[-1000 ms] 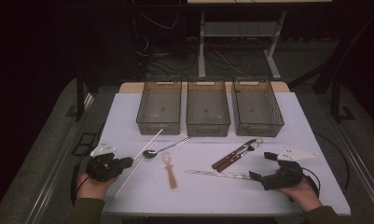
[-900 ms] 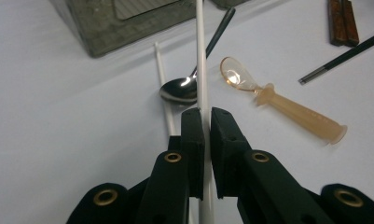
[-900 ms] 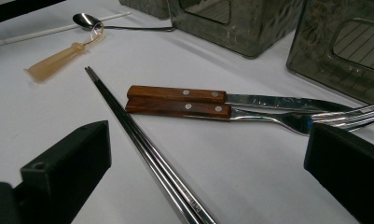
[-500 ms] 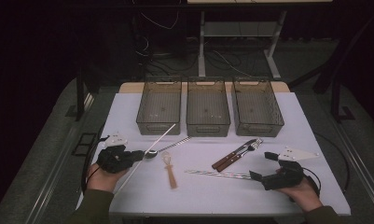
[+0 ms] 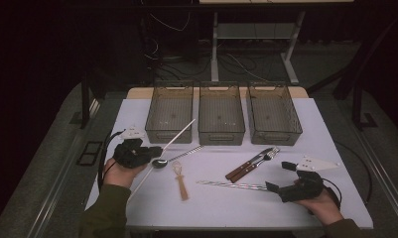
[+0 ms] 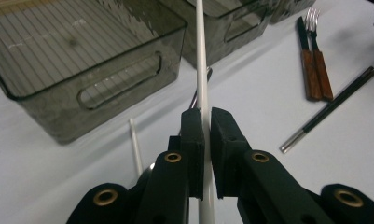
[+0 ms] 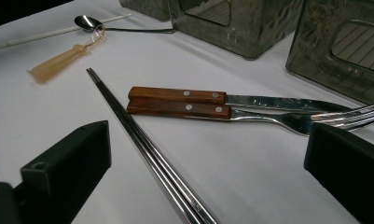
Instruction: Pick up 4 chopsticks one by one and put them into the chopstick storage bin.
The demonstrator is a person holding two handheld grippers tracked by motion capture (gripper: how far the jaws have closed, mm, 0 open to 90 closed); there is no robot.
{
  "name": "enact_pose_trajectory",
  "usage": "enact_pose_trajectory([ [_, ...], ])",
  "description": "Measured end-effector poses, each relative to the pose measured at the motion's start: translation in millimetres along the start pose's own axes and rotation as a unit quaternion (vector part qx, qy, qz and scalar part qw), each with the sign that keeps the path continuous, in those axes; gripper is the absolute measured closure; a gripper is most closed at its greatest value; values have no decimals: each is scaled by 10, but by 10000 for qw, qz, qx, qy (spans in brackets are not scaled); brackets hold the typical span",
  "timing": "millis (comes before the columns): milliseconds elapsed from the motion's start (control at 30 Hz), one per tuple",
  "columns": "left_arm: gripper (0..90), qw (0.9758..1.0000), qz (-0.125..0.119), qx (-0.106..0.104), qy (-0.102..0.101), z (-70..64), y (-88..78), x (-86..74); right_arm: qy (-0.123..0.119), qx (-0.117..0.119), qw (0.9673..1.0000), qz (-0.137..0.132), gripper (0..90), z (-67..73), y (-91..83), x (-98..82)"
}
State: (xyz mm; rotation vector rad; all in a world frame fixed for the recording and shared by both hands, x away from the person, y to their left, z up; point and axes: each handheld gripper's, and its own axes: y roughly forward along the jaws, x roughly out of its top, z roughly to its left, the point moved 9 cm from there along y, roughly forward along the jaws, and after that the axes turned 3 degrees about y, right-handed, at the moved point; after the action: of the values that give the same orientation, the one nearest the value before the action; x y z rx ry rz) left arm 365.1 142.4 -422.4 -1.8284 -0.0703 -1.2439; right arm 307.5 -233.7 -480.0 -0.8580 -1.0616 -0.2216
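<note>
High view: three smoked-plastic bins in a row along the far edge of the white tabletop point(image 5: 330, 134) — left bin point(image 5: 170, 113), middle bin point(image 5: 221, 113), right bin point(image 5: 274, 113). Left gripper point(image 5: 154, 150) near the left edge, just before the left bin, clamped on a white chopstick point(image 5: 182, 133) whose far end slants up against that bin's front wall. Second white chopstick point(image 5: 142, 181) flat on the tabletop below the left gripper, running toward the near left corner. Metal spoon point(image 5: 161, 162) just beside the left gripper's tip, handle pointing toward the middle bin. Small tan wooden spoon point(image 5: 181, 181) near the tabletop's middle, closer to the near edge. Wood-handled knife and fork point(image 5: 250, 164) side by side before the right bin. Pair of metal chopsticks point(image 5: 231, 185) lying crosswise, one end just short of the right gripper point(image 5: 278, 179), near the near right corner.

Left gripper view: both pads point(image 6: 194, 144) pressed flat on the white chopstick point(image 6: 202, 70), stick upright between them, left bin point(image 6: 86, 60) behind.

Right gripper view: jaws spread wide, nothing between the pads; metal chopsticks point(image 7: 147, 154) running up between them on the tabletop, knife and fork point(image 7: 212, 106) beyond.
</note>
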Motion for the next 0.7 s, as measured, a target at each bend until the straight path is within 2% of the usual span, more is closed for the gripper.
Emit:
enact_pose_trajectory([
  [200,842,9999,-104,-48,-91,48,64,136,8,9,10000,-10,8,6,-3,4],
  [533,842,9997,-223,7,-34,170,159,407,1,-5,10000,-12,8,4,-5,0],
  [700,842,9997,-214,81,6,272,226,555,4,-11,10000,-47,9,6,-17,8],
])
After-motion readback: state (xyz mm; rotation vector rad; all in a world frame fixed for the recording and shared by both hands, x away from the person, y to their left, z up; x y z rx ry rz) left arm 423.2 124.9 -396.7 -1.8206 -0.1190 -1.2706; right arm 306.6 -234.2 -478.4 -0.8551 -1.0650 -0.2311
